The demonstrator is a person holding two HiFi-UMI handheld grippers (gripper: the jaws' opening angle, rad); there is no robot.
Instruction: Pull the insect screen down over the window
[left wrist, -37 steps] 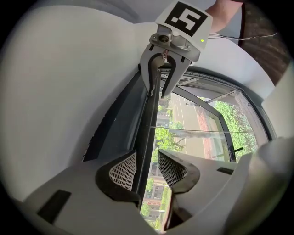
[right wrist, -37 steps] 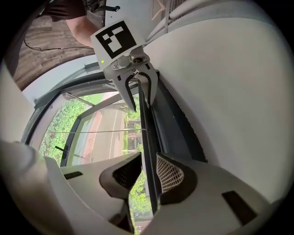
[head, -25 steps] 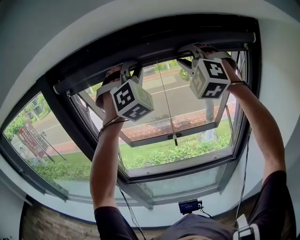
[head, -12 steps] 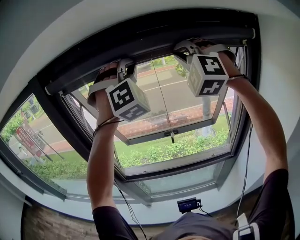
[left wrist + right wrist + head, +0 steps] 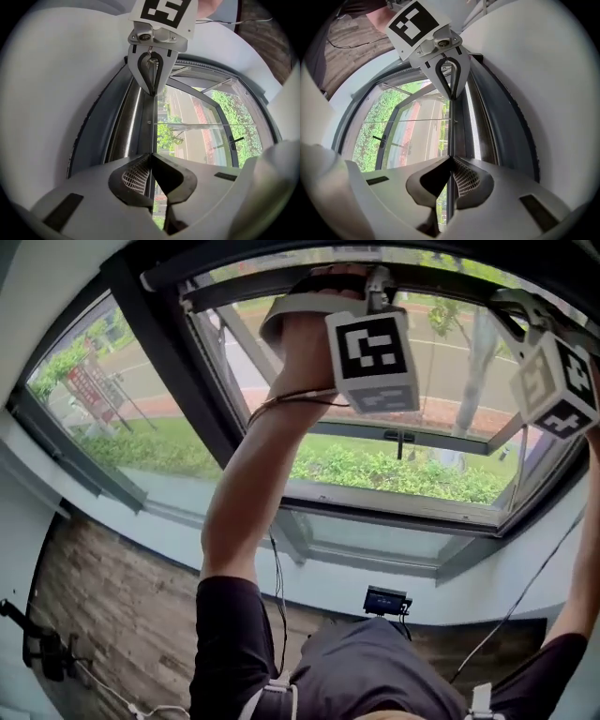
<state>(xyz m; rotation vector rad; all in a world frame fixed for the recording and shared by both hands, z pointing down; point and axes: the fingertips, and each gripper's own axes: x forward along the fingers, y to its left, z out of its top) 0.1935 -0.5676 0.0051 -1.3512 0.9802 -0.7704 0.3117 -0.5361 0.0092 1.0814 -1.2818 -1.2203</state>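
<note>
The left tongs (image 5: 151,154) are all but closed and pinch the thin edge of the screen bar (image 5: 146,125). Their jaws have just been closing, with that edge between them. The right tongs (image 5: 451,158) are clamped on the same bar edge, jaws nearly together. In the head view both tongs are raised to the top of the window (image 5: 394,507), left and right of its middle. The bar lies high in the opening, just beside the rolled mesh (image 5: 132,123). A pull cord (image 5: 400,437) hangs between the tongs.
</note>
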